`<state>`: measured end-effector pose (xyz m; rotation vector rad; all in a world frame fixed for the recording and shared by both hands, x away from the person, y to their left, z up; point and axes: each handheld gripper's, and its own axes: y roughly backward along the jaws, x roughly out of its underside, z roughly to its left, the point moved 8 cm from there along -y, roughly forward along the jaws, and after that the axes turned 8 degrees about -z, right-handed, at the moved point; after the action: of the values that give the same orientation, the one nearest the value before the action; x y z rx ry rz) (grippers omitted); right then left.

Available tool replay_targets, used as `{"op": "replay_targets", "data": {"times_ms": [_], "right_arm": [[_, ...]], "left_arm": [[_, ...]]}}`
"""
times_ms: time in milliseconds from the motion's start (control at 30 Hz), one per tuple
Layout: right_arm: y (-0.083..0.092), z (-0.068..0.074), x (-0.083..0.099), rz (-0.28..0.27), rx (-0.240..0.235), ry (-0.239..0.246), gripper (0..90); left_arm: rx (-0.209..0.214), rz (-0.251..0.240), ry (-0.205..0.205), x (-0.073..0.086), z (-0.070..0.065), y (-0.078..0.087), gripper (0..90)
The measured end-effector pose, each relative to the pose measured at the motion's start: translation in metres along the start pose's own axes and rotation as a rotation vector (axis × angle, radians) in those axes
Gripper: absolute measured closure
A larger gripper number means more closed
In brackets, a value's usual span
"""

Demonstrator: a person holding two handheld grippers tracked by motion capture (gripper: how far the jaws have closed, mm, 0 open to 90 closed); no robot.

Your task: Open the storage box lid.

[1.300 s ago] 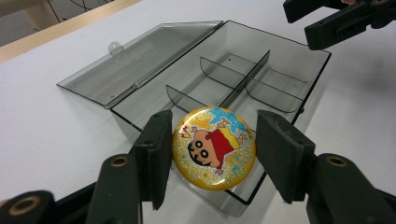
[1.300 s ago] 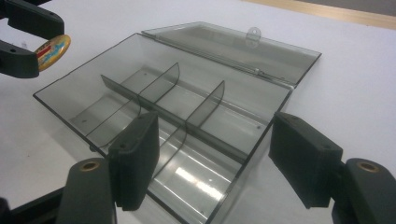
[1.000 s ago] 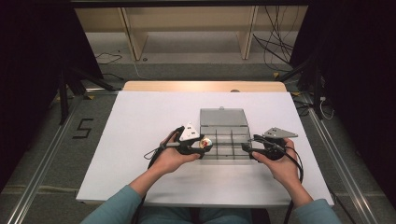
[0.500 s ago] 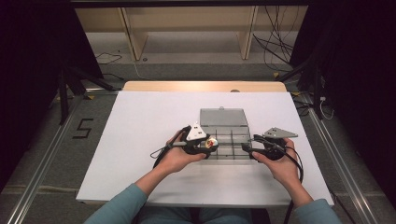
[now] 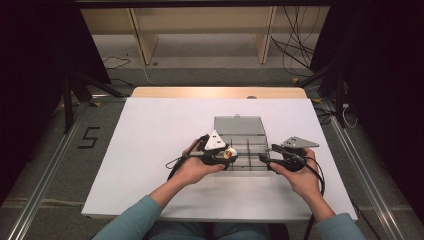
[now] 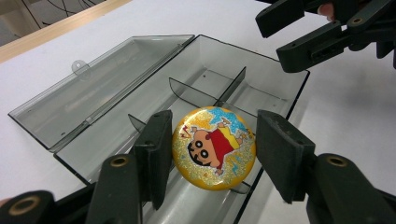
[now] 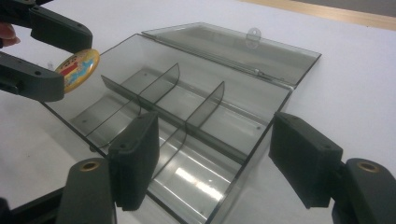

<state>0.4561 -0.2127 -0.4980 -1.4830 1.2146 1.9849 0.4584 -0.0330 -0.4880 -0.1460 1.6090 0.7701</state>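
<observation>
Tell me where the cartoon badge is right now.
The cartoon badge sits between the left gripper's jaws, over the left end of the open compartment box, in the high view.

A white table top (image 5: 150, 150) with a light wooden strip (image 5: 200, 92) along its far edge. One thing lies directly on it: a smoky grey, see-through plastic organiser box (image 5: 250, 150), near the middle and toward the near side. Its hinged lid (image 5: 238, 125) is folded fully open and rests flat on the white surface behind it. Thin dividers (image 7: 163, 84) split the box into several compartments.
</observation>
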Motion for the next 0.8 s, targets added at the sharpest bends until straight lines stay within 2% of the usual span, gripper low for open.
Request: {"op": "replay_targets", "data": {"times_ms": [800], "right_arm": [[0.0, -0.001, -0.001, -0.004, 0.001, -0.005, 33.5]], "left_arm": [[0.013, 0.009, 0.0, -0.001, -0.007, -0.016, 47.3]]}}
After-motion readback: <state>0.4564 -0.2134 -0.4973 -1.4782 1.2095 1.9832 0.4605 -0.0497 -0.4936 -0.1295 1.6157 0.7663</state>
